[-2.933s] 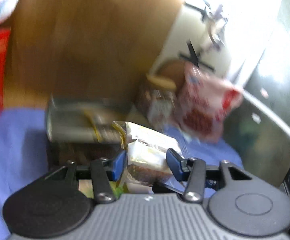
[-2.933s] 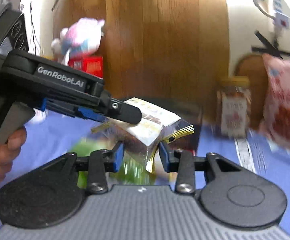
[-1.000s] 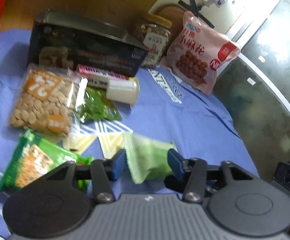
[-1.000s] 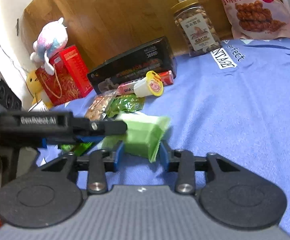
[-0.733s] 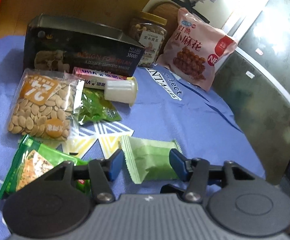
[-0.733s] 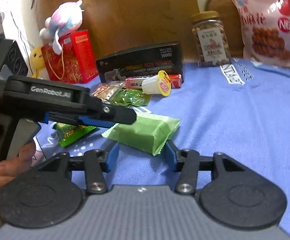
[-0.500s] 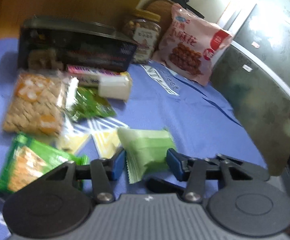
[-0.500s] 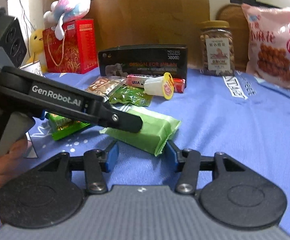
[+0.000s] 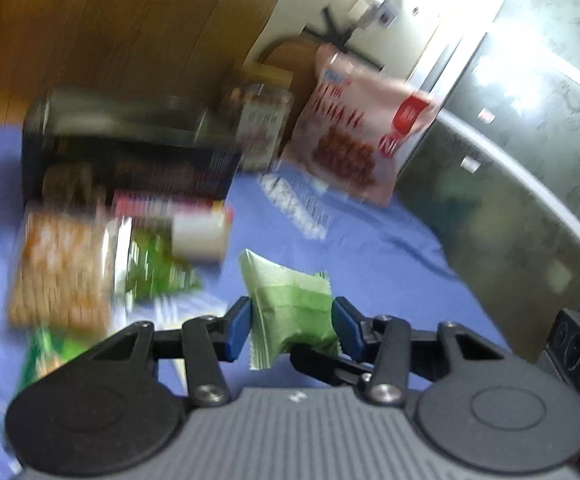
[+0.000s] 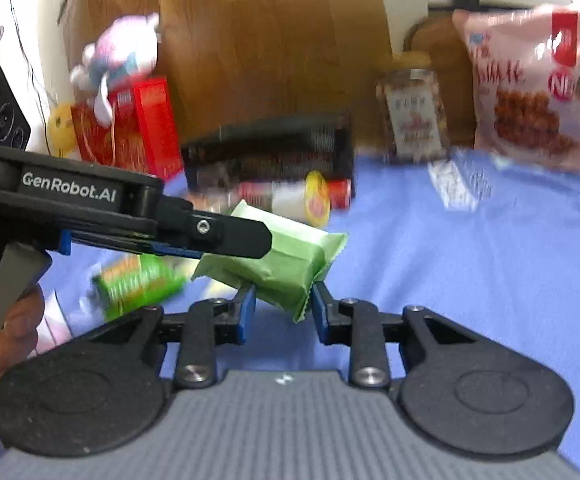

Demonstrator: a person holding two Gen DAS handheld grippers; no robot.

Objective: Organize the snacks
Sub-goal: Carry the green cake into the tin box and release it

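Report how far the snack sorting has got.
Done: a black box, jar and pink bag stand along the back. In hand: the green packet, gripped by the left gripper, with the right gripper closing on its end. Left: loose packets on the blue cloth.

Each fisheye camera sits just behind its own gripper's fingers, low over the blue cloth-covered table (image 9: 374, 248), tilted slightly downward toward the wooden back panel (image 10: 273, 40). Both views share, close up, the pale green foil snack packet (image 9: 294, 312) and, blurred beyond, what seems the same pink snack bag (image 10: 530, 92)
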